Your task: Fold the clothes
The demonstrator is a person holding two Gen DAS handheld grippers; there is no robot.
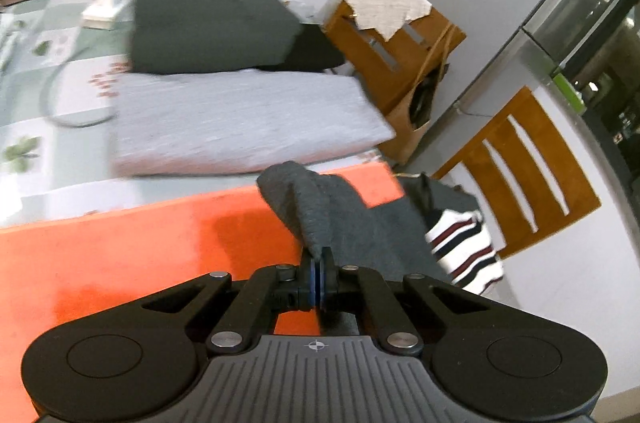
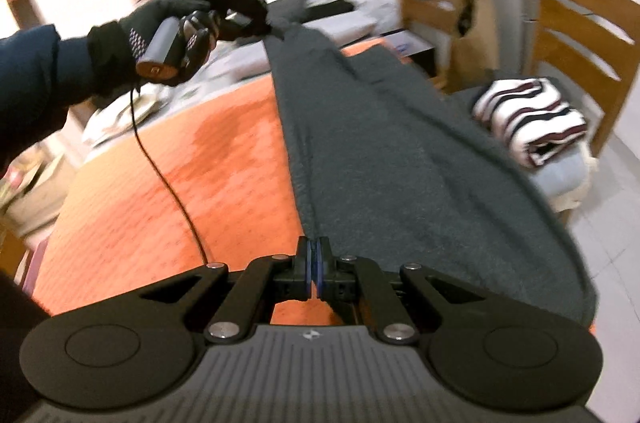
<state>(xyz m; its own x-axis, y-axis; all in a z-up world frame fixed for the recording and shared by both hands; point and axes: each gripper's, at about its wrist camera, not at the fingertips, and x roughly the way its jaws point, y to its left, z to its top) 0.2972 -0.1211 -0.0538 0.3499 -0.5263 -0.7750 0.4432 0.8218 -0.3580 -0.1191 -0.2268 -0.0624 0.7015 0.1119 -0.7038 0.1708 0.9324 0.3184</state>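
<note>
Jaws of left gripper and right gripper both pinch dark grey garment above orange tabletop; thin bite may slip under tension.

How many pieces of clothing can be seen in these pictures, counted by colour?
Dark grey garment, held at two ends by the left gripper and the right gripper: 1
Light grey folded garment: 1
Black folded garment: 1
Striped white, red and black garment: 1
Total: 4
</note>
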